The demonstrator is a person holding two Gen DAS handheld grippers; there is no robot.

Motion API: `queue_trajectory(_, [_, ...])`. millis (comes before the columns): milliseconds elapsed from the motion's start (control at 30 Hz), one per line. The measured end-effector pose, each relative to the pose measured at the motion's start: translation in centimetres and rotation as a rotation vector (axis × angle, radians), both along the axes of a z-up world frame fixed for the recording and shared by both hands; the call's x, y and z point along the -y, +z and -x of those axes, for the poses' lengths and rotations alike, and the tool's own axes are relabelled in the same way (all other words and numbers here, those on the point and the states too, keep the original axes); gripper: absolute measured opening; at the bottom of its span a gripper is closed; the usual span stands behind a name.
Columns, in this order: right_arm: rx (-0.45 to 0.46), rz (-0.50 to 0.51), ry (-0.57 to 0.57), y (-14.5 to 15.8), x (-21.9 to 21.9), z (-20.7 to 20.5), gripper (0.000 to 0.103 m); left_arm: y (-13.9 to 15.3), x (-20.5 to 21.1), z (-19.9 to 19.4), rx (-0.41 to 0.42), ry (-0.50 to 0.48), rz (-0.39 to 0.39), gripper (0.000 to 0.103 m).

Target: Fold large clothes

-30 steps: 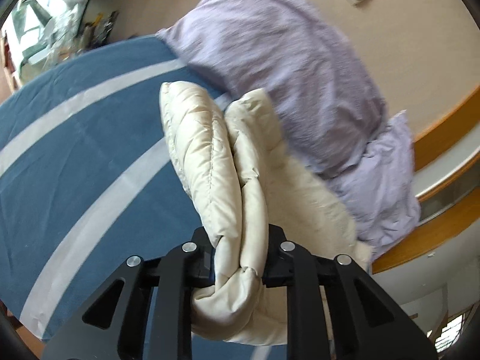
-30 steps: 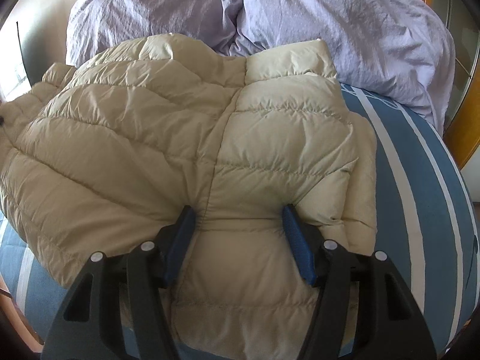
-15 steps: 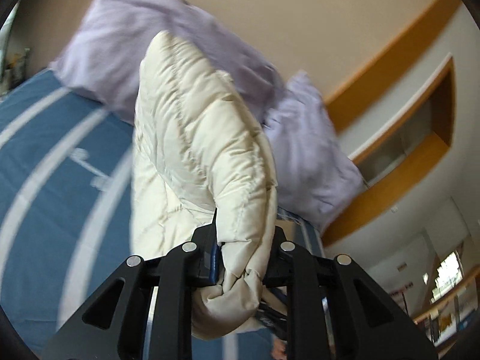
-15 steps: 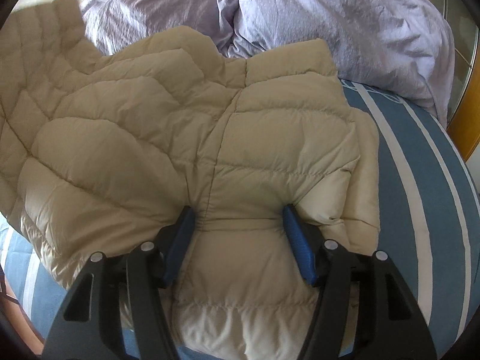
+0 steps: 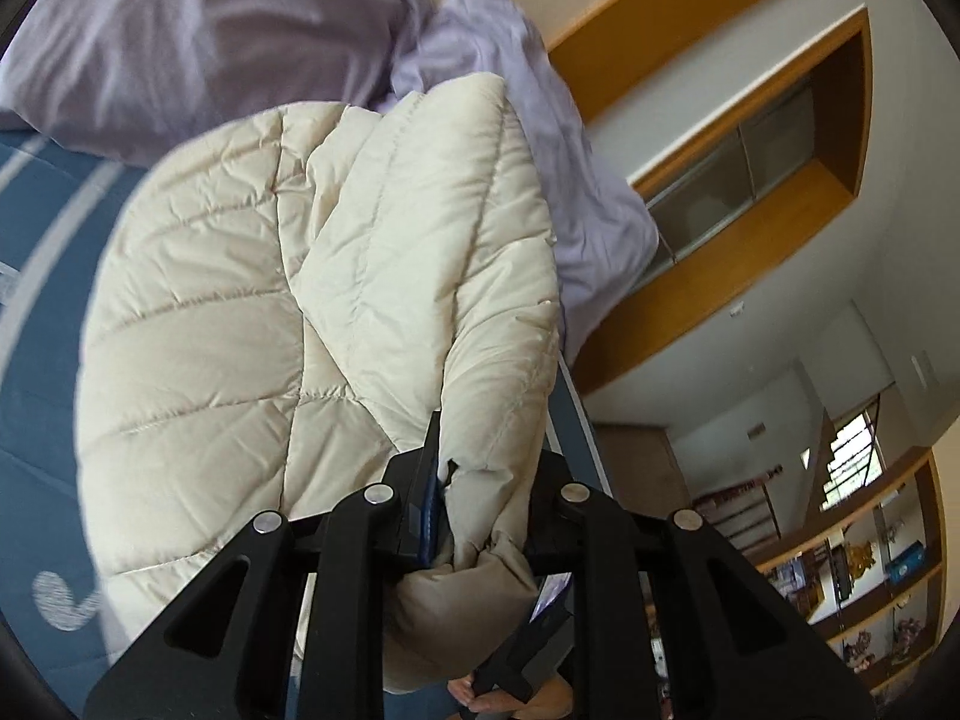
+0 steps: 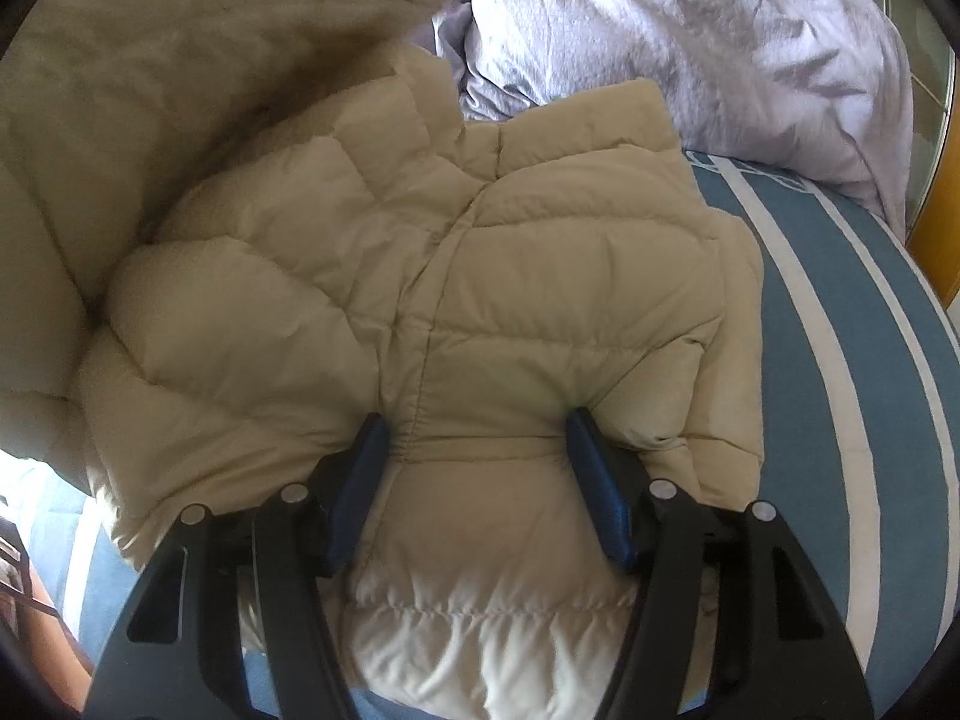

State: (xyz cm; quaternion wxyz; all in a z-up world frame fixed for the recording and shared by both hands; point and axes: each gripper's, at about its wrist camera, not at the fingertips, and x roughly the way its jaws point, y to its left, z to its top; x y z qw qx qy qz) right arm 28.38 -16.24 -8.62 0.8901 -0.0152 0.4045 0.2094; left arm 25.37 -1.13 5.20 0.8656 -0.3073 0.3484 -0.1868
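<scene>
Looking along the left gripper [image 5: 480, 498], its two black fingers are clamped on a bunched fold of the cream puffer jacket [image 5: 336, 300], which is lifted off the bed and arches over toward the rest of the garment lying on the blue striped bedcover [image 5: 42, 240]. Purple pillows [image 5: 198, 42] sit just behind the raised fold, and to the right the view opens onto a wall with a wooden-framed recess [image 5: 774, 138] and shelves [image 5: 870, 546] farther off; part of the other gripper shows low under the fold. From the right wrist, the right gripper [image 6: 477, 450] is spread wide, its blue pads [image 6: 360, 480] pressed down on either side of a flat band of the jacket [image 6: 510, 312] near its lower hem. The jacket's right edge lies straight along the bedcover [image 6: 852, 360], with bare striped cover between it and the bed's side. The lifted portion fills the upper left of this view in shadow, hanging over the flat part, and the pillows [image 6: 690, 30] touch the jacket's far edge.
</scene>
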Motion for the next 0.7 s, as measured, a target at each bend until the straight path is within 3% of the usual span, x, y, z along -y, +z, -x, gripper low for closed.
queue_trajectory(500, [-0.018,-0.170,-0.010,1.0,3.7,1.0,0.062,-5.1,5.8,-4.2,-0.149,-0.131,-0.044,0.020])
queue_trajectory(567, [-0.011,-0.177,-0.016,1.2,4.5,1.4,0.062,-5.3,5.9,-3.9,-0.156,-0.145,-0.039,0.025])
queue_trajectory(700, [0.009,-0.165,-0.039,1.9,5.7,2.3,0.062,-4.5,5.1,-3.4,-0.154,-0.157,-0.013,0.045])
